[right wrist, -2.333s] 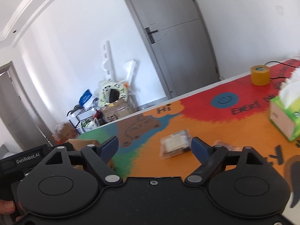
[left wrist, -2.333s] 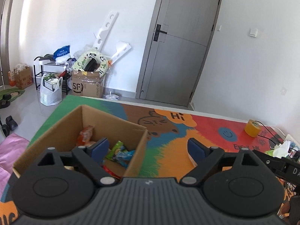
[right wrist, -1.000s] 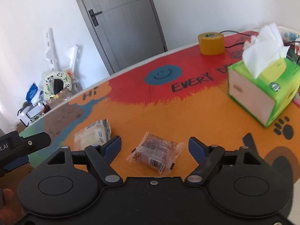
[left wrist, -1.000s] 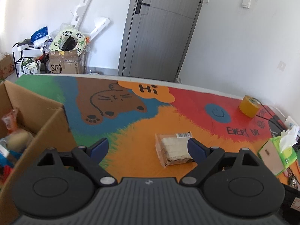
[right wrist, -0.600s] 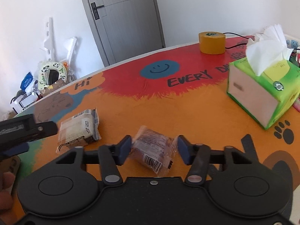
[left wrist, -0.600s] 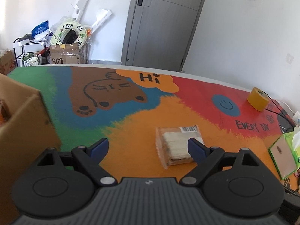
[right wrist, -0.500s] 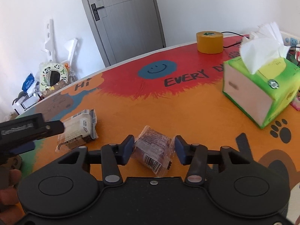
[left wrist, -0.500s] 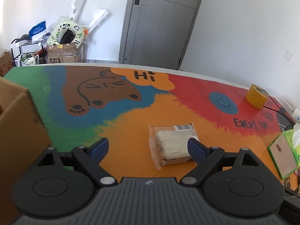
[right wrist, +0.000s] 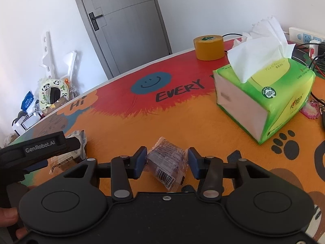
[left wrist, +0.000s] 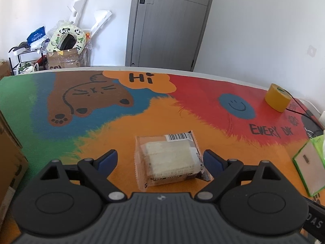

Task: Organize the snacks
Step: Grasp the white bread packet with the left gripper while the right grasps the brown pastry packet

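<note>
Right tongs (right wrist: 165, 161) have closed around brown snack (right wrist: 167, 163)

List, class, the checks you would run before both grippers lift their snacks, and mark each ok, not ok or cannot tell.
1. Brown snack sits between the right gripper fingers, which have just been closing: ok.
2. Right fingers press firmly on its wrapper: cannot tell.
3. Pale snack lies between the left gripper fingers: ok.
4. Left fingers closed on it: not ok, wide open, a gap on the left side.
5. Tissue box clear of the right gripper: ok.
6. Carton within view for dropping: ok, at the left edge.
</note>
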